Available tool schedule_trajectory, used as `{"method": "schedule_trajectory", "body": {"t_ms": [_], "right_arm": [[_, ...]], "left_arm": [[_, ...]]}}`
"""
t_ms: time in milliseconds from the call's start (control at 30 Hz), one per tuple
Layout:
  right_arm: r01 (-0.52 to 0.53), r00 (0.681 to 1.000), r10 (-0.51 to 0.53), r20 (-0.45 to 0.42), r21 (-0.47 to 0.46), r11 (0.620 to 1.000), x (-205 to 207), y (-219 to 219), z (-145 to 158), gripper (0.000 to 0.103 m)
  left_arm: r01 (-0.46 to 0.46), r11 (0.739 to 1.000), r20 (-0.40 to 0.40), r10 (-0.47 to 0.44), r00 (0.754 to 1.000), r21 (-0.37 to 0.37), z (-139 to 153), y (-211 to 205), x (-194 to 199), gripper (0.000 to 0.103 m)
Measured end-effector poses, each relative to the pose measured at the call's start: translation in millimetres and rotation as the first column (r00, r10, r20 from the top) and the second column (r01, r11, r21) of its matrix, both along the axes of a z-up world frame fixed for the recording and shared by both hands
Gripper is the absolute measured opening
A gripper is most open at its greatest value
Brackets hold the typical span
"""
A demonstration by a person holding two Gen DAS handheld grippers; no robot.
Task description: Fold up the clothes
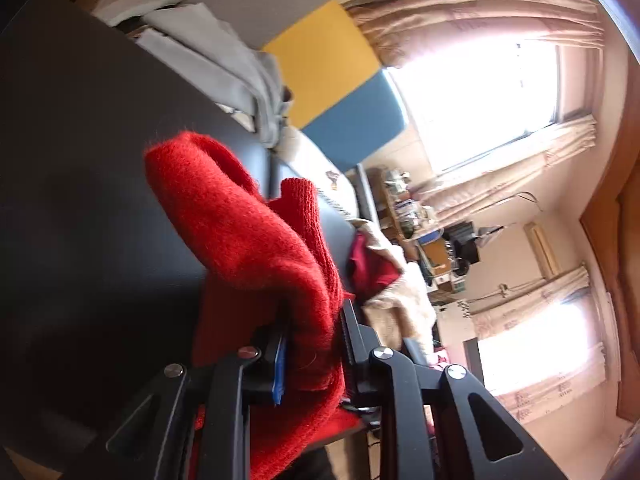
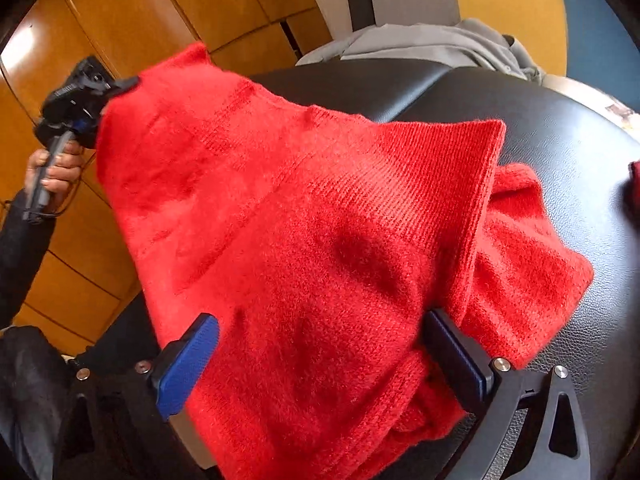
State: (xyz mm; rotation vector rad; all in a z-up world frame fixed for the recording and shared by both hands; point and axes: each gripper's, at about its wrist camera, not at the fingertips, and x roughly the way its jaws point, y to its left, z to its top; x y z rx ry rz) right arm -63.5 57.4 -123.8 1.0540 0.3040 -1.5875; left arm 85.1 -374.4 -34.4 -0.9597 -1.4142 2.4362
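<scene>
A fuzzy red knit sweater [image 2: 320, 220] is held up over a black leather surface [image 2: 560, 140]. My left gripper [image 1: 312, 344] is shut on a bunched edge of the red sweater [image 1: 248, 240]; it shows in the right wrist view [image 2: 100, 92] at upper left, gripping a sweater corner, with a hand on its handle. My right gripper [image 2: 320, 360] has its blue-padded fingers [image 2: 188, 360] set wide apart, with sweater cloth draped over and between them. Part of the sweater trails on the black surface at right.
A folded grey garment [image 2: 440, 44] lies at the far edge of the black surface, also in the left wrist view [image 1: 216, 60]. A dark red and cream cloth pile [image 1: 384, 276] sits further along. Yellow and blue panels [image 1: 332, 64], wooden wall panels [image 2: 120, 12] and curtained windows surround.
</scene>
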Motion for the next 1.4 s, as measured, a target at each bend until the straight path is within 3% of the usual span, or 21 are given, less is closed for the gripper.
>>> {"method": "schedule_trajectory", "body": {"t_ms": [167, 333, 500, 867, 1033, 1167, 1300, 1400], "right_arm": [[0.034, 0.999, -0.035, -0.002, -0.073, 0.997, 1, 12, -7, 0.103], [0.050, 0.999, -0.050, 0.004, -0.129, 0.990, 2, 20, -12, 0.103], [0.051, 0.999, -0.051, 0.002, -0.163, 0.985, 2, 26, -15, 0.103], [0.060, 0.998, -0.052, 0.041, -0.239, 0.969, -4, 34, -16, 0.103], [0.063, 0.998, -0.056, 0.036, -0.257, 0.964, -4, 32, -15, 0.103], [0.088, 0.996, -0.080, 0.039, -0.271, 0.959, 1, 43, -8, 0.103], [0.136, 0.991, -0.133, 0.030, -0.263, 0.955, 8, 68, 9, 0.103], [0.119, 0.991, -0.132, -0.034, -0.262, 0.958, 19, 86, 32, 0.103]], "left_arm": [[0.059, 0.998, -0.037, -0.059, 0.998, 0.005, 22, 54, -31, 0.021], [0.120, 0.993, 0.005, -0.120, 0.993, -0.003, 19, 105, -71, 0.021], [0.142, 0.990, 0.121, -0.142, 0.983, 0.009, -12, 141, -111, 0.020], [0.198, 0.980, 0.271, -0.200, 0.941, 0.036, -65, 190, -167, 0.014], [0.263, 0.958, 0.254, -0.283, 0.925, 0.111, -59, 199, -172, 0.019], [0.337, 0.934, 0.192, -0.355, 0.915, 0.119, -28, 201, -160, 0.021], [0.314, 0.947, 0.120, -0.321, 0.939, 0.072, 0, 168, -127, 0.025], [0.208, 0.977, 0.115, -0.203, 0.972, -0.034, 7, 124, -85, 0.026]]}}
